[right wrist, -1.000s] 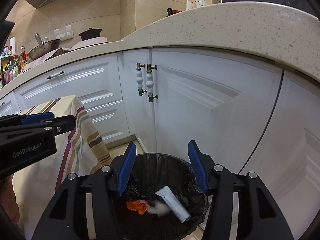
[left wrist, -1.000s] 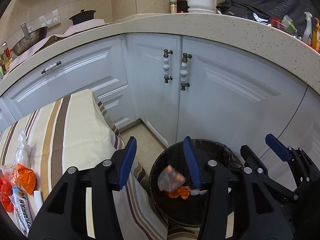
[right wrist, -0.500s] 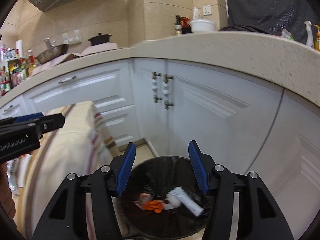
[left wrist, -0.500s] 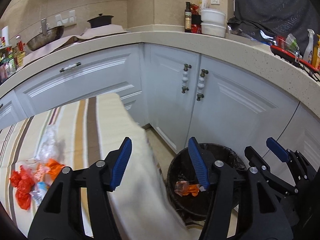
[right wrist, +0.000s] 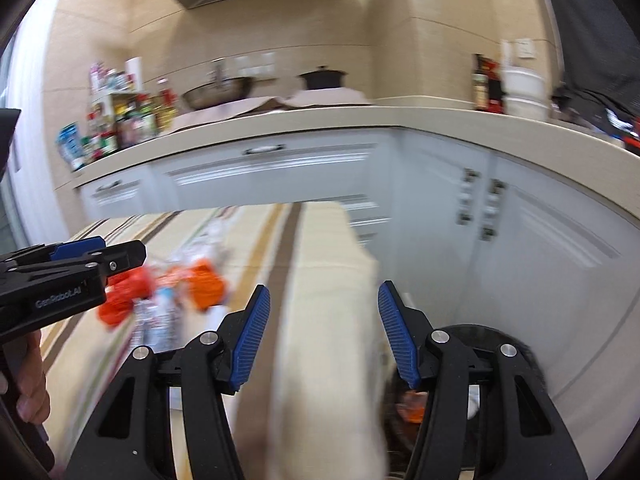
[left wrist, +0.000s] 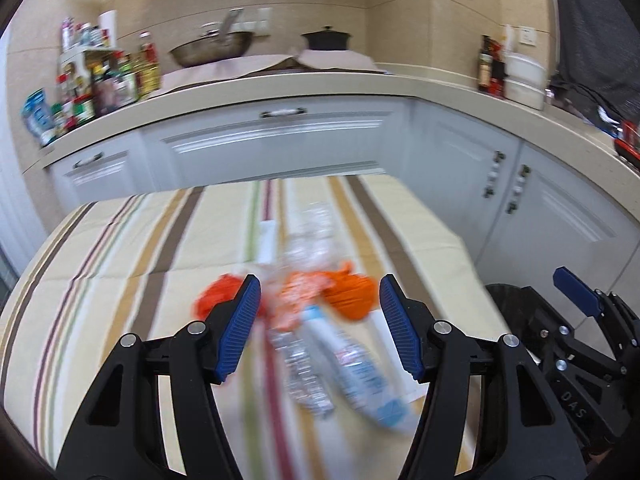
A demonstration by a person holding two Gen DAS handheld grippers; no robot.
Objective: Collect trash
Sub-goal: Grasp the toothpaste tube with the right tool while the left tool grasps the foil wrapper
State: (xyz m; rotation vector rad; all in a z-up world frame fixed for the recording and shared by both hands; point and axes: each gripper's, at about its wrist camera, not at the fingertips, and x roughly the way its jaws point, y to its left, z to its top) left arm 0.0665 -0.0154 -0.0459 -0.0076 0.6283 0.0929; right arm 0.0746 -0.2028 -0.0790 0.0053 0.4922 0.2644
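A blurred trash pile lies on the striped tablecloth (left wrist: 120,264): orange wrappers (left wrist: 352,296), a clear bottle with a blue and white label (left wrist: 356,364), a crushed clear bottle (left wrist: 300,376) and crumpled clear plastic (left wrist: 316,236). My left gripper (left wrist: 318,296) hovers open just above and in front of the pile, nothing between its pads. My right gripper (right wrist: 324,300) is open and empty over the table's right edge, with the pile (right wrist: 168,292) to its left. The black trash bin (right wrist: 480,332) stands low at the right, with orange trash (right wrist: 412,408) inside.
White kitchen cabinets (left wrist: 280,140) and a curved stone counter (left wrist: 460,96) wrap around behind the table. The counter holds a wok (left wrist: 212,50), a black pot (left wrist: 326,38) and bottles (left wrist: 100,84). A hand (right wrist: 28,380) holds the left gripper (right wrist: 80,272).
Both views have swung left, from over the bin to the table. The trash pile now sits in front of the left gripper, and the bin has slid to the right edge. The left jaws stand a little wider.
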